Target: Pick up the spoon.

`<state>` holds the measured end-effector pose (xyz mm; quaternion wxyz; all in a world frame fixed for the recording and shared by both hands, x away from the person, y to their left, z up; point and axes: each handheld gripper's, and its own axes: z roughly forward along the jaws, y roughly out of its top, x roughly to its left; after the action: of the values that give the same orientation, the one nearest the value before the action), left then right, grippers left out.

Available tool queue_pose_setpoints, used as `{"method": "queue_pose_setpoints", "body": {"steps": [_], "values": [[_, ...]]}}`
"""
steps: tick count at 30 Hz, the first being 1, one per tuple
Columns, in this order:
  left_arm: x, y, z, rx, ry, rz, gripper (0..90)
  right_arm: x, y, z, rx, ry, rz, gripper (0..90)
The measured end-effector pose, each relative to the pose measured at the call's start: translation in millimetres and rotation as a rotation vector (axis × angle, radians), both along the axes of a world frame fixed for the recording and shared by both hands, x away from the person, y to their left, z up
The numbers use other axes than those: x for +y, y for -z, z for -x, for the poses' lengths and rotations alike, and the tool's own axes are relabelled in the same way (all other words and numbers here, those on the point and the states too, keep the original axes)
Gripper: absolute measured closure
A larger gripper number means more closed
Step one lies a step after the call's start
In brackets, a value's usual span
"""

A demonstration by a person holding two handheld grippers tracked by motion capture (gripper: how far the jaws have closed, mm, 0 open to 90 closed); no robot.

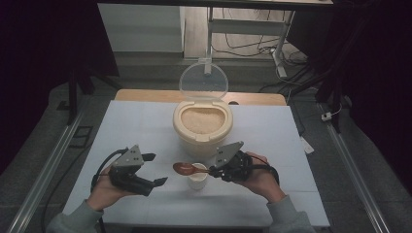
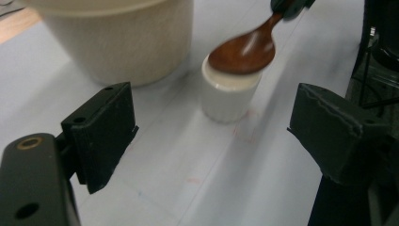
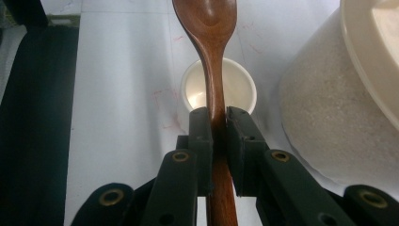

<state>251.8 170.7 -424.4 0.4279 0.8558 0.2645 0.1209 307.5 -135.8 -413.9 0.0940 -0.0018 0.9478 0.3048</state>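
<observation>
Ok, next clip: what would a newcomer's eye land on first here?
Probably the wooden spoon, clamped by its handle in the right gripper and held level over the small white cup near the table's front. Behind the cup stands the big cream rice bin, its clear lid tipped up and the grain showing. The left gripper hangs open to the cup's left, holding nothing.

Looks like a lab or test room: white table [image 1: 145, 121] between metal floor rails [image 1: 43, 170], loose cables [image 1: 252, 46] beyond, dark curtains [image 1: 43, 43] around.
</observation>
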Motion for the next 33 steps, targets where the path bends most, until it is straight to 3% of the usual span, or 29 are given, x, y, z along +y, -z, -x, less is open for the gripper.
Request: {"method": "queue_pose_setpoints", "body": {"steps": [8,12,20,24,33], "values": [[-27.3,-11.9,-9.9,-0.009,0.058,-0.016,17.1,4.6,1.6,2.4,-0.004,-0.012,0.0,80.2],[-48.5,-15.1,-20.3,0.021,0.138,-0.042,19.5,8.5,2.3,5.2,-0.012,-0.025,0.022,80.2],[-81.0,-6.3,-36.1,0.108,0.26,-0.15,26.9,12.9,2.7,9.6,-0.025,-0.041,0.027,80.2],[-88.5,-0.8,-40.4,0.131,0.287,-0.187,33.1,13.7,2.9,10.3,-0.032,-0.051,0.032,80.2],[-94.7,6.8,-46.4,0.168,0.341,-0.219,52.3,18.2,4.8,15.0,-0.071,-0.076,0.053,80.2]]}}
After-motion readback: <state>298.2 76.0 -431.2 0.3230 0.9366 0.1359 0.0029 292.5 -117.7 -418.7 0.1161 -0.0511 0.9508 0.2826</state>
